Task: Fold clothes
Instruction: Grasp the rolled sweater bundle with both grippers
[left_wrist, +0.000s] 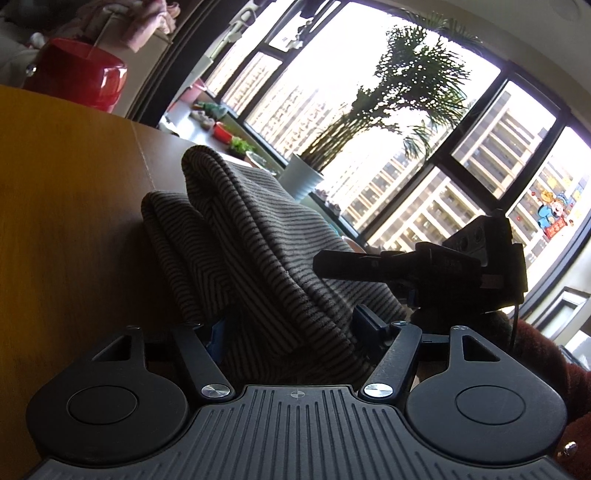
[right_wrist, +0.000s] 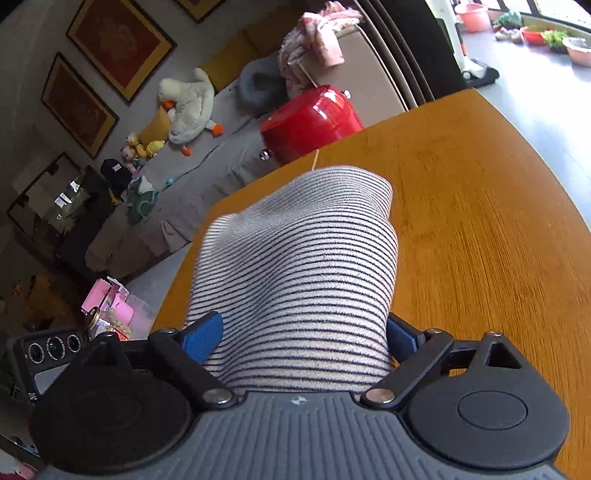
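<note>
A grey garment with thin dark stripes (left_wrist: 258, 229) is bunched into a thick folded bundle over the wooden table (left_wrist: 74, 221). My left gripper (left_wrist: 291, 325) holds its near end, and the cloth fills the wide gap between the blue pads (left_wrist: 369, 321). The right gripper (left_wrist: 325, 264) reaches in from the right, its fingers against the same cloth. In the right wrist view the striped garment (right_wrist: 303, 258) stretches forward over the table (right_wrist: 480, 240), with my right gripper (right_wrist: 301, 338) clamped on it and its blue pads (right_wrist: 203, 338) pressing both sides.
A red glossy container (right_wrist: 314, 122) stands past the table's far edge. Beyond it are a grey sofa with soft toys (right_wrist: 192, 103) and a pink box (right_wrist: 114, 302) on the floor. A potted palm (left_wrist: 303, 177) and large windows lie ahead. A dark red sleeve (left_wrist: 539, 354) is at the right.
</note>
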